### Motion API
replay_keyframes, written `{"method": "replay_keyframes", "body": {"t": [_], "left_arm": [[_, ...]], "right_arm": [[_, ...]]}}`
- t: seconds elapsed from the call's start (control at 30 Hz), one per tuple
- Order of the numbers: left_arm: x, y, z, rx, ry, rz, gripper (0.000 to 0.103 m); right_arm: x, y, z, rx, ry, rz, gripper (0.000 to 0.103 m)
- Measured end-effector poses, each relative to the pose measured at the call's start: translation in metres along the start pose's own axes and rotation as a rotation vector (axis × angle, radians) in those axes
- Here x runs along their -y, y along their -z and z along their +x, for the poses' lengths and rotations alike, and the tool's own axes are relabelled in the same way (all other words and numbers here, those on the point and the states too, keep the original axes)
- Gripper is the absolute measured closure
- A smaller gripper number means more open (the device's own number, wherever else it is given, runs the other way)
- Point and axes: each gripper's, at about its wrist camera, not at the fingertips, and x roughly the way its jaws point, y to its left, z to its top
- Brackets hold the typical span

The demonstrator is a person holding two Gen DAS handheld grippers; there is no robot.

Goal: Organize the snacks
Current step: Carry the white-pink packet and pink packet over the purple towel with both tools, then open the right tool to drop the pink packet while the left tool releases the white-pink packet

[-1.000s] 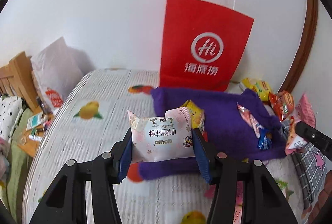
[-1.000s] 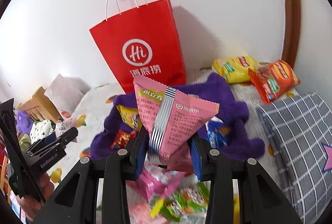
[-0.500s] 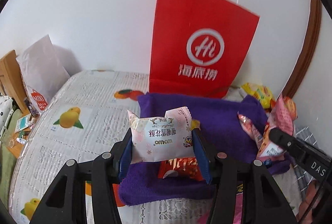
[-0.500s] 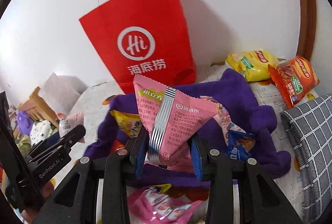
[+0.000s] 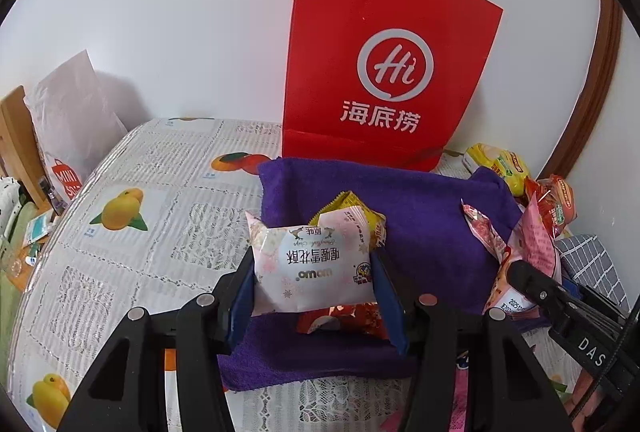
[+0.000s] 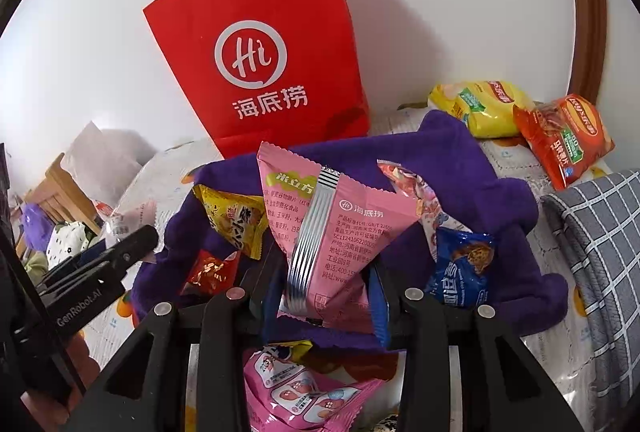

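Both our tongs have come down closer to the purple cloth [image 5: 432,224]. We squeeze a white snack pack [image 5: 314,264] in our left tongs [image 5: 316,296] and a pink snack pack [image 6: 332,232] in our right tongs [image 6: 326,296], both just above the cloth, in front of the red bag [image 5: 384,71].

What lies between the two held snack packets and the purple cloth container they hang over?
Nothing visible blocks either one. The white packet in the left gripper and the pink packet in the right gripper both hang over the purple cloth container.
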Motion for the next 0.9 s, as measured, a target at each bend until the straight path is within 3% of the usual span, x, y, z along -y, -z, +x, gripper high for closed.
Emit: {"method": "replay_keyframes", "body": {"t": [0.27,0.53,0.9], "left_arm": [[-0.004,0.0,-0.001,-0.003,0.028,-0.024,0.051],[-0.007,-0.001,-0.001,-0.012,0.065,-0.054,0.051],[-0.01,-0.002,0.001,-0.013,0.075,-0.069,0.051]], "right_arm": [[0.01,0.0,-0.001,-0.009,-0.024,0.062,0.065],[0.014,0.003,0.005,0.001,0.025,0.068,0.065],[0.026,0.006,0.015,-0.017,0.028,0.099,0.065]]}}
